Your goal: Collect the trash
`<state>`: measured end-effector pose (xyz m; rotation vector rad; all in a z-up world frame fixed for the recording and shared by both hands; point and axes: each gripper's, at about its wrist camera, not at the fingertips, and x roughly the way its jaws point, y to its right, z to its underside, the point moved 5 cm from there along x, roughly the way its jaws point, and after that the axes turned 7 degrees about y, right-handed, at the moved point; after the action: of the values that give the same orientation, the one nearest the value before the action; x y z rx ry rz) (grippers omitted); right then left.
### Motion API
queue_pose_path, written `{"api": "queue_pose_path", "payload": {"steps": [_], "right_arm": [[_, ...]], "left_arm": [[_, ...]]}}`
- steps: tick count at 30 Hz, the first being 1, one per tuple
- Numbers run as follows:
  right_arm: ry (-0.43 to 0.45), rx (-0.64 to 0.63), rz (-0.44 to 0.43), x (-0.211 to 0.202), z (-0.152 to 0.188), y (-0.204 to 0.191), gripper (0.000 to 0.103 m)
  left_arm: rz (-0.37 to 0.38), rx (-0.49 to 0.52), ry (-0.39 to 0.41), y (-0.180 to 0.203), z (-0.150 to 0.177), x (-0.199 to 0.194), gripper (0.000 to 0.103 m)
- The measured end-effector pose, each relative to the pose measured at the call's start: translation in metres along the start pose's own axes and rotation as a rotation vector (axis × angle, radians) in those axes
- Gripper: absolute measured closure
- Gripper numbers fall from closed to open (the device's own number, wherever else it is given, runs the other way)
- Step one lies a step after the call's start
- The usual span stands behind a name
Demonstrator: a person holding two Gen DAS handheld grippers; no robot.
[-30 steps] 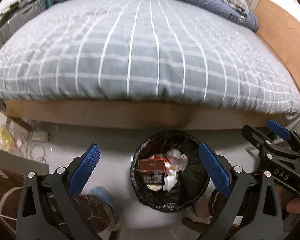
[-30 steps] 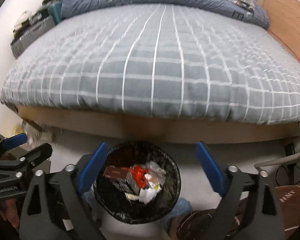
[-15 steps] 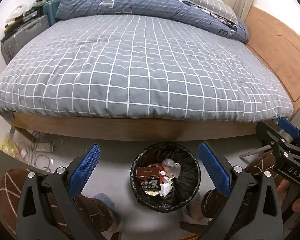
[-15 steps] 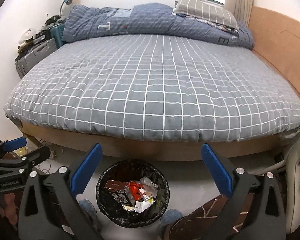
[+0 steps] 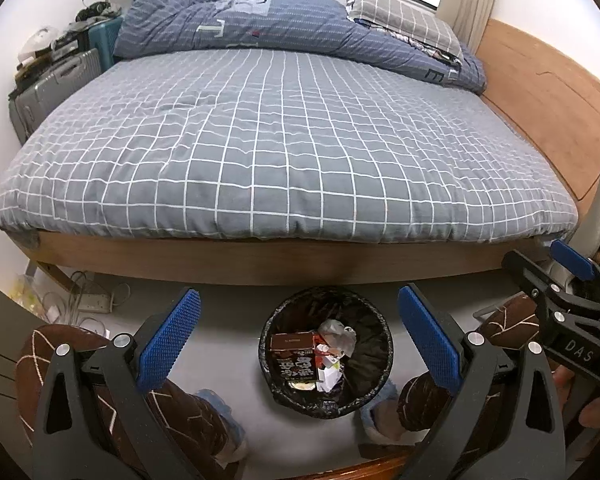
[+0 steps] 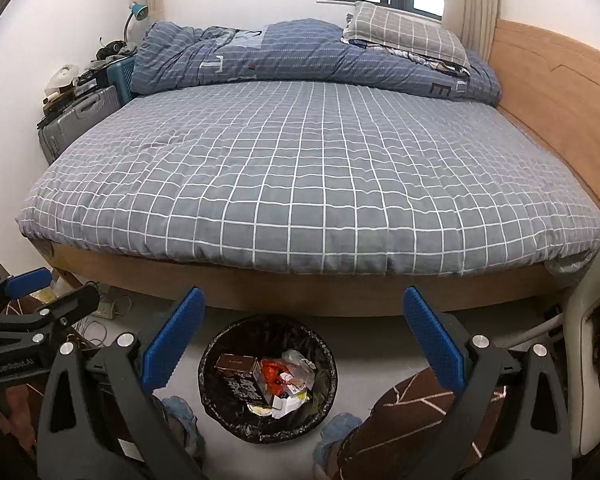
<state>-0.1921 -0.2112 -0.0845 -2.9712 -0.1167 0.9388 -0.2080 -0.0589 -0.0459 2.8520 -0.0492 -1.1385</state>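
A round bin with a black liner (image 5: 374, 330) stands on the grey floor in front of the bed; it also shows in the right wrist view (image 6: 324, 372). It holds trash: a brown carton (image 5: 292, 341), crumpled white plastic (image 5: 338, 334) and a red wrapper (image 6: 272, 374). My left gripper (image 5: 298, 338) is open and empty, high above the bin. My right gripper (image 6: 304, 340) is open and empty, also above the bin. Each gripper shows at the edge of the other's view: the right one (image 5: 568, 300), the left one (image 6: 32, 308).
A bed with a grey checked cover (image 5: 292, 148) fills the middle; a blue duvet (image 6: 300, 56) and pillow lie at its far end. Suitcases (image 5: 56, 84) stand at the left wall. A power strip and cables (image 5: 88, 300) lie under the bed's left corner. My legs and slippers flank the bin.
Both grippers have risen and tilted up away from the bin; the bin looks smaller and the whole bed and window have come into view. Both stay open and empty.
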Motion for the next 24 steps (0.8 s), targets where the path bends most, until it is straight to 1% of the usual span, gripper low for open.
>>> {"api": "queue_pose_path", "payload": {"steps": [11, 24], "right_arm": [[-0.013, 0.015, 0.010, 0.006, 0.000, 0.005, 0.008], [-0.017, 0.003, 0.010, 0.011, 0.002, 0.001, 0.008]], "left_arm": [[0.010, -0.009, -0.007, 0.002, -0.001, 0.006, 0.006], [-0.006, -0.005, -0.005, -0.004, -0.003, 0.009, 0.006]]}}
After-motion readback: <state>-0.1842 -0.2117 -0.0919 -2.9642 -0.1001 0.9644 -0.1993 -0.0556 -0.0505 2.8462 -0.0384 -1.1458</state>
